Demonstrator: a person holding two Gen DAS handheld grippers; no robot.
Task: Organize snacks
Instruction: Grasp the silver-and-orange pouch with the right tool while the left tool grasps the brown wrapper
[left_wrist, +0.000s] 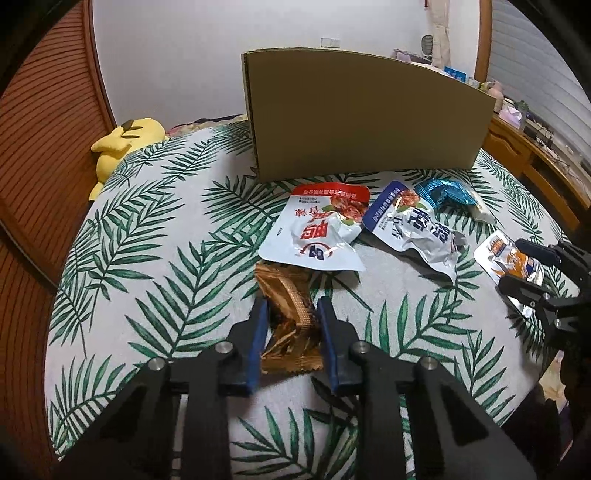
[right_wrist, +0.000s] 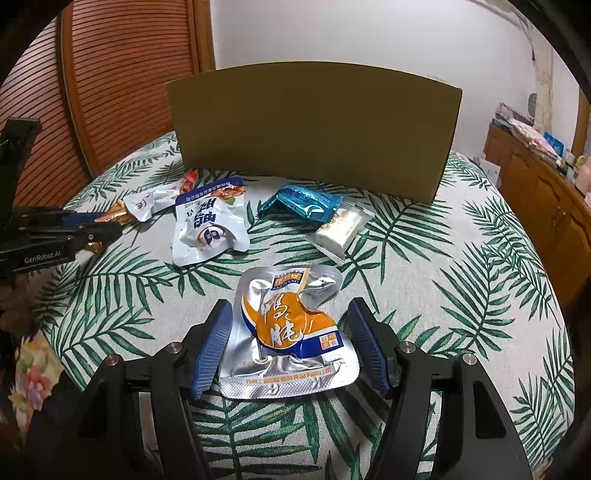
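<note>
Left wrist view showed the left gripper with fingers narrowly straddling a gold snack packet on the leaf-print counter. Right gripper fingers stood wide around a silver-orange pouch, near the counter's front edge.

The cloth was pale with green fern leaves. One pouch was silver and orange (blue band low down); the box plain brown.
</note>
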